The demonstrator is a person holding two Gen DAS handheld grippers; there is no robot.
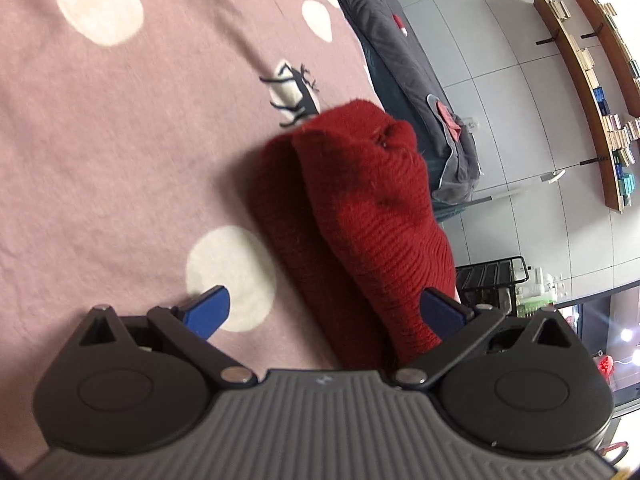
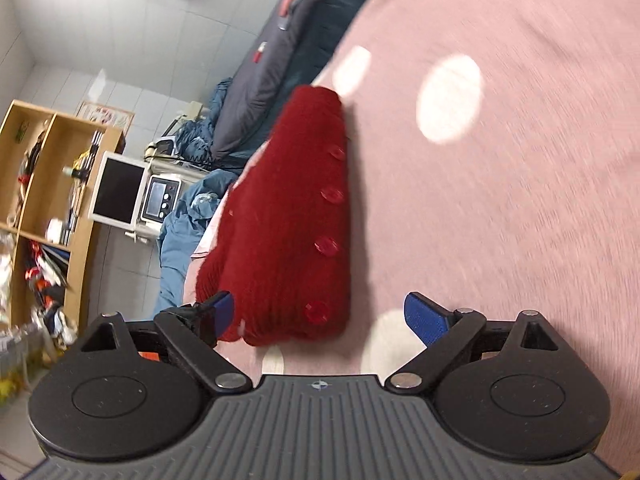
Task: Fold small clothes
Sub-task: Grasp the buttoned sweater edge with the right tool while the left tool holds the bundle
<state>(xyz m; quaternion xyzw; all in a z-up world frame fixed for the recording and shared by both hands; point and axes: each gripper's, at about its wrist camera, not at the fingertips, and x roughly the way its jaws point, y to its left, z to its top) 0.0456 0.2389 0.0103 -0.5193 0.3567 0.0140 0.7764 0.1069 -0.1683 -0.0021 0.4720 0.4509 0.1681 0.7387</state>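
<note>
Blue ribbed fingers [image 2: 426, 322] – fuzzy red knit [image 2: 296, 216], folded

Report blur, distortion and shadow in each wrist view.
Left wrist: fisheye bends the wall shelves; the red knitted garment is slightly soft and shadows the pink spotted cover. Right wrist: the cover is motion-streaked, the garment sharper, with a dark shadow beside it.

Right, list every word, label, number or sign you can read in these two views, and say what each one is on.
No text can be read in either view.
Poster on the wall: printing too blurred to read.
Device screen beside the monitor: too small to read.
Boxes on the wall shelves: labels too small.
Mark on the right hand-held gripper's body: a small round symbol, no letters.
Red sweater: buttons only, no label showing.
</note>
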